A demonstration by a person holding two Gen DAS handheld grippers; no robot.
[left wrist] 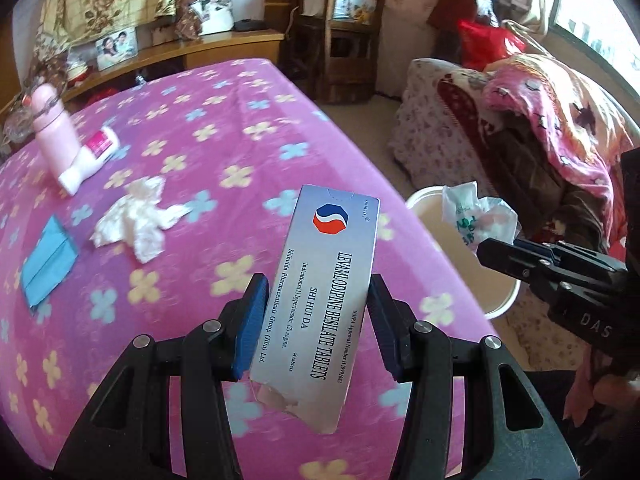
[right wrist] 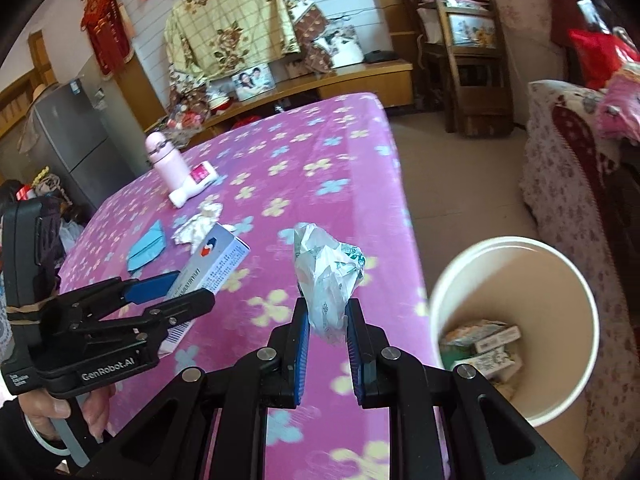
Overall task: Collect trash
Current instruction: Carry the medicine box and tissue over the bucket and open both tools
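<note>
Left gripper (left wrist: 318, 316) has the silver tablet box (left wrist: 324, 300) clamped between its blue pads (left wrist: 250, 330), the box standing up out of the jaws with its torn end down near the camera, held clear above the pink flowered tablecloth (left wrist: 224, 92). From the other side, the same left gripper (right wrist: 188, 286) shows in profile with the box (right wrist: 212, 266) sticking out beyond its fingers, and a hand (right wrist: 60, 408) wraps the handle below.

Over on the right, the right gripper (right wrist: 328, 332) is closed tight on a crumpled white wrapper (right wrist: 326, 276) with green print, the wad poking up out of the jaws. In the left view that wrapper (left wrist: 476, 212) hangs right at the rim of the white paper bucket (left wrist: 430, 216), pinched at the tip of the right gripper (left wrist: 486, 250).

The bucket (right wrist: 580, 360) sits on the floor just beside the table edge, and there are small boxes and packets (right wrist: 486, 346) already lying in its bottom.

On the cloth: a crumpled tissue (left wrist: 134, 216), a flat blue packet (left wrist: 46, 268), a white-and-pink tube (left wrist: 90, 158) lying against a pink bottle (left wrist: 52, 128), which is standing
</note>
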